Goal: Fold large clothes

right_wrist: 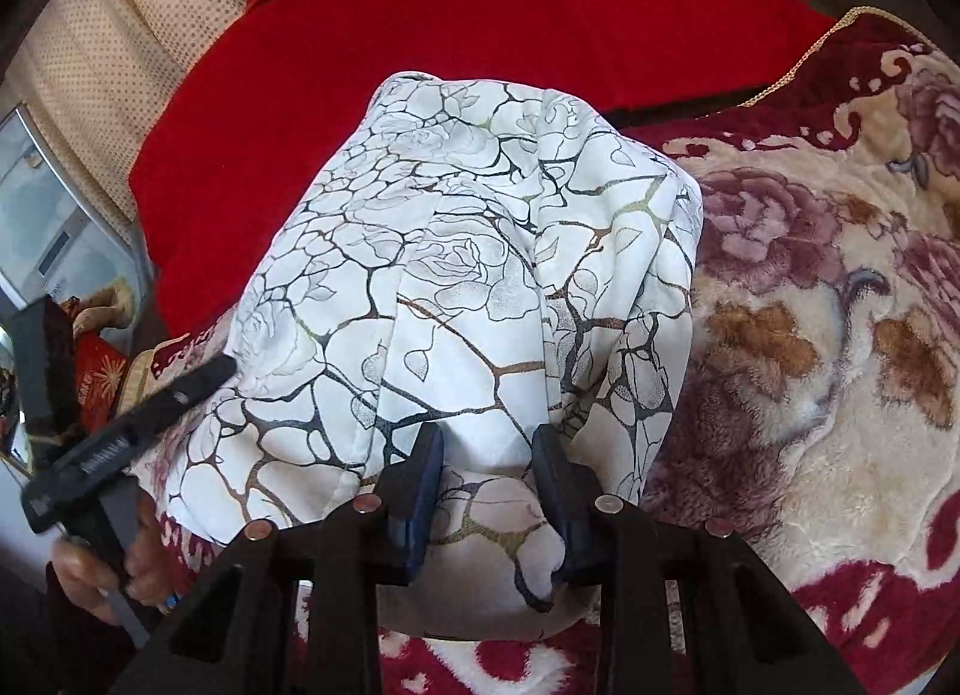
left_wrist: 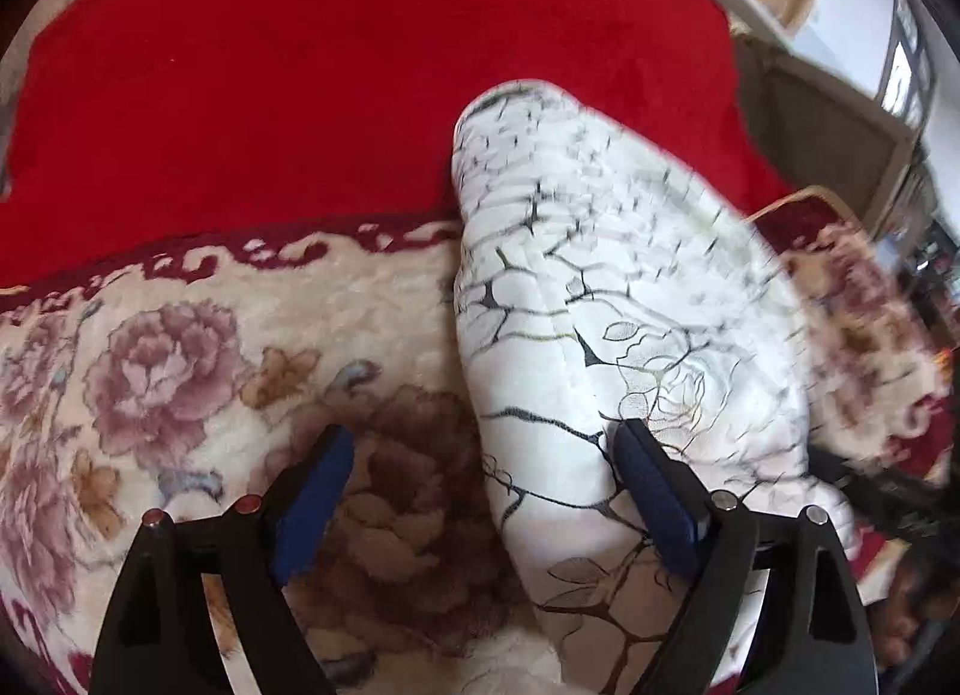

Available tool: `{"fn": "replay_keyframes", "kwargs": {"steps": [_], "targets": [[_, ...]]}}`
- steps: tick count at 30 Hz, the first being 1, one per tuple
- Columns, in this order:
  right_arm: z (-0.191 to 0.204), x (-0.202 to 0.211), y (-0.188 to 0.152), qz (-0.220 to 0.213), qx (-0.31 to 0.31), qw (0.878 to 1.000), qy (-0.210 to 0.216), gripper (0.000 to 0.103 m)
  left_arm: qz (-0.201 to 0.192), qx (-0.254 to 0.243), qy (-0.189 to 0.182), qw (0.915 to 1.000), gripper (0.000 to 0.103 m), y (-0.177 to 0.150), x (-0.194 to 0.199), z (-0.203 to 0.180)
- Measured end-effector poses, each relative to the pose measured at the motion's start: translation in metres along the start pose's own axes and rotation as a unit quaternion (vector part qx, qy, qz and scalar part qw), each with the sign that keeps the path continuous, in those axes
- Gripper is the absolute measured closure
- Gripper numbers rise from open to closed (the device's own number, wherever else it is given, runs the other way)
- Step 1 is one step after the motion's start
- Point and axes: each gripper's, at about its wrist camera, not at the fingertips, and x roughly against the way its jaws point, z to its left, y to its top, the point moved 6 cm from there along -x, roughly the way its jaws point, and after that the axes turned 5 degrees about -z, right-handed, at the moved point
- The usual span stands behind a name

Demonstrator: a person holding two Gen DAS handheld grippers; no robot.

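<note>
White garment printed with dark branching lines and rose outlines lies bunched on a floral plush blanket, its far end reaching onto a red cover. The right tool has its 2 blue pads partly closed around a raised fold of the cloth. The left tool stands wide apart, one pad over the blanket, the other touching the garment's edge, gripping nothing.

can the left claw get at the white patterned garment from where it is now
Probably yes. The left claw is open, and the white garment already lies between its fingers, against the right one. Nothing blocks it; only the floral blanket lies beneath.
</note>
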Motion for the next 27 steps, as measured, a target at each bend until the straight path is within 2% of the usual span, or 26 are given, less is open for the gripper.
{"fn": "replay_keyframes", "kwargs": {"steps": [1,5,8,11,12,13,15,17,21,24,27], "targets": [[0.008,-0.003,-0.002,-0.001,0.003,1.0,-0.007,0.068,-0.005,-0.007,0.01,0.9999,0.013,-0.003,-0.002,-0.003],[0.005,-0.016,0.008,0.002,0.005,1.0,-0.025,0.059,0.013,0.025,-0.005,0.9996,0.013,-0.009,-0.006,0.002],[0.003,-0.029,0.017,0.004,0.009,0.999,-0.03,0.055,-0.001,0.028,0.01,0.9996,0.013,-0.018,-0.002,-0.003],[0.004,-0.03,0.018,0.009,0.016,0.999,-0.031,0.055,-0.019,0.026,0.002,0.9995,0.013,-0.019,0.004,-0.008],[0.004,-0.027,0.019,0.016,0.012,0.999,-0.029,0.055,-0.027,0.031,-0.004,0.9992,0.013,-0.017,0.008,-0.008],[0.005,-0.024,0.021,0.024,0.009,0.999,-0.026,0.055,-0.042,0.032,0.01,0.9985,0.013,-0.013,0.011,-0.006],[0.007,-0.015,0.03,0.05,0.001,0.999,-0.009,0.052,-0.056,0.033,0.013,0.9978,0.013,-0.009,0.018,-0.007],[0.01,-0.001,0.049,0.059,-0.007,0.998,0.018,0.052,-0.062,0.018,0.022,0.9977,0.013,-0.005,0.023,-0.01],[0.027,0.015,0.105,0.017,-0.007,0.998,0.056,0.052,-0.069,0.0,0.038,0.9969,0.013,-0.004,0.025,-0.015],[0.045,-0.005,0.152,0.007,0.002,0.998,0.06,0.052,-0.072,-0.006,0.042,0.9965,0.013,-0.003,0.027,-0.016],[0.054,-0.054,0.184,0.032,-0.01,0.998,0.056,0.052,-0.073,-0.005,0.04,0.9965,0.012,-0.004,0.027,-0.014]]}}
